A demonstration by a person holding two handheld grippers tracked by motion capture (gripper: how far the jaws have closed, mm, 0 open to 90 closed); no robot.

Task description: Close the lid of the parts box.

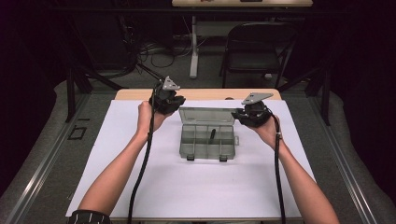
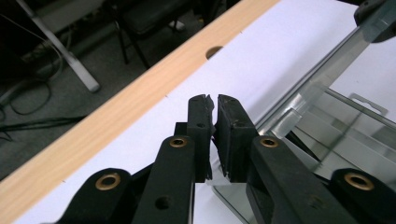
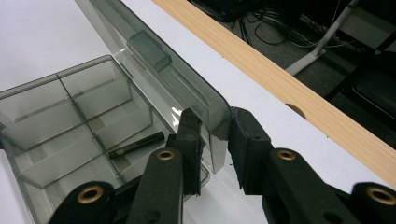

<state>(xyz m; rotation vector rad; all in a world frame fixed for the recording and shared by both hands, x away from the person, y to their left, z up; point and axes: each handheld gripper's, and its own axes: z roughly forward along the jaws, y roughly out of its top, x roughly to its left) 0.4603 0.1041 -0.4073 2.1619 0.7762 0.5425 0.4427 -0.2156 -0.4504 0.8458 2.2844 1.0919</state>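
Claws working the clear box's lid

The box [image 1: 207, 140] is sitting mid-counter [image 1: 196, 186], lid [image 3: 177, 79] upright. The right claw [image 3: 215, 135] is pinching the lid's corner; the left claw [image 2: 212, 122] is closing empty beside it. Best keeping the pinch steady, swinging the lid gently.

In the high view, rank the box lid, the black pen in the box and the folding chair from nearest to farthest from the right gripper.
1. Box lid: upright, its right corner at the right gripper.
2. Black pen: lying in a middle compartment, left of and below that gripper.
3. Folding chair: on the floor beyond the table.
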